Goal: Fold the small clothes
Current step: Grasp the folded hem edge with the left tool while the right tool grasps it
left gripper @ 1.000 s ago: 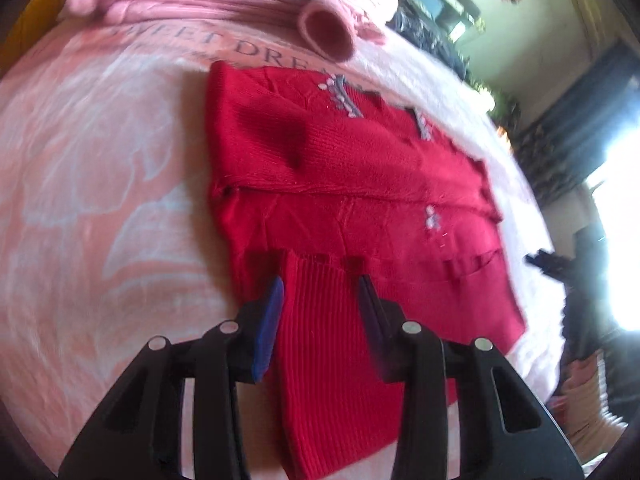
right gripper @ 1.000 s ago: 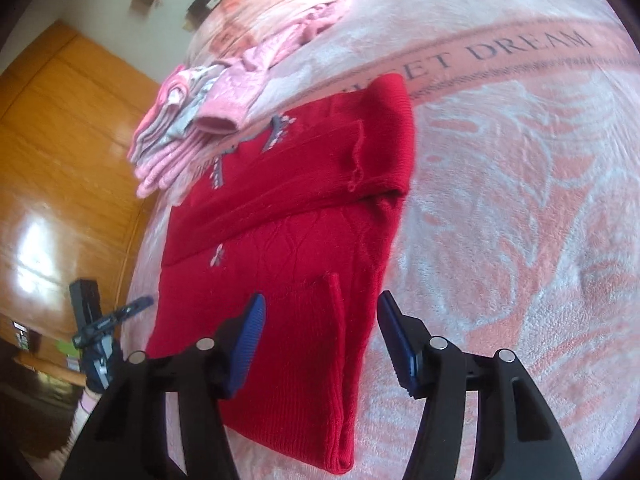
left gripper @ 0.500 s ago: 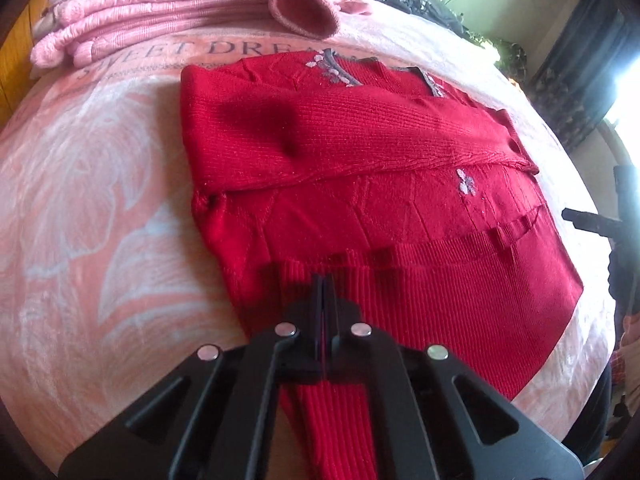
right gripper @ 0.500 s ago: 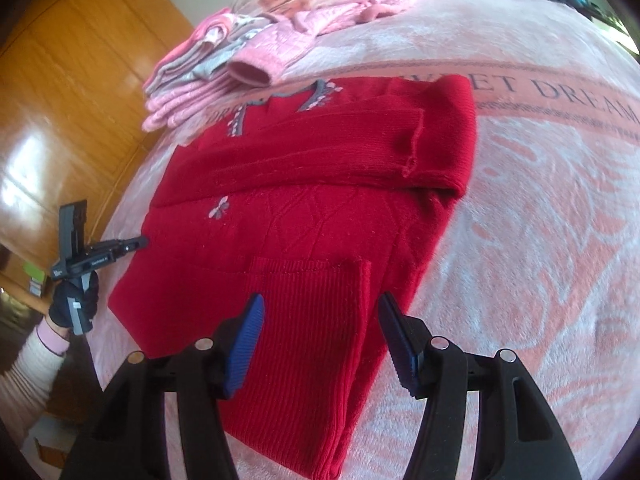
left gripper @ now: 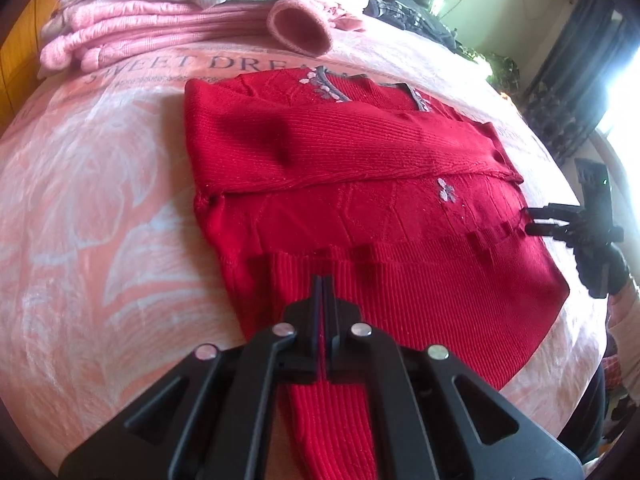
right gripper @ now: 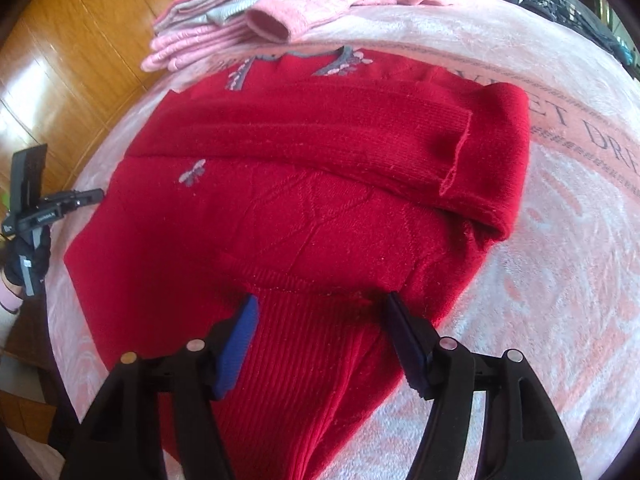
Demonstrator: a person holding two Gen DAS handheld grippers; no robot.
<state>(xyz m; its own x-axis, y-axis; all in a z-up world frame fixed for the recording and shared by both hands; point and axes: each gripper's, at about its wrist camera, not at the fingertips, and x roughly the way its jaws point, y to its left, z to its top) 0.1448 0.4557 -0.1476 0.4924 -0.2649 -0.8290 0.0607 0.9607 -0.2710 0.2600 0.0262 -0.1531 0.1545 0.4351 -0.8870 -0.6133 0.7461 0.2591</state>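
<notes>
A red knit sweater [left gripper: 360, 184] lies flat on the pink blanket, sleeves folded across its chest and collar at the far side. In the left wrist view my left gripper [left gripper: 323, 280] is shut on the ribbed hem [left gripper: 400, 292] near the sweater's near left corner. My right gripper [right gripper: 322, 312] is open and low over the hem [right gripper: 312, 344] near the sweater's near right corner, ribbed cloth lying between its fingers. Each view shows the other gripper at the sweater's far side edge: the right gripper [left gripper: 534, 221] and the left gripper [right gripper: 94, 196], held by a dark gloved hand.
A stack of folded pink and grey clothes [left gripper: 180, 12] sits behind the collar, also visible as the stack [right gripper: 248, 12]. The pink blanket [left gripper: 100, 200] with printed lettering covers the bed. A wooden floor [right gripper: 60, 60] lies beyond the bed's left edge. Dark clothes [left gripper: 412, 12] lie far back.
The left gripper, open around the hem a second ago, has shut on it. The right gripper stayed open and moved closer, so the hem now lies between its fingers.
</notes>
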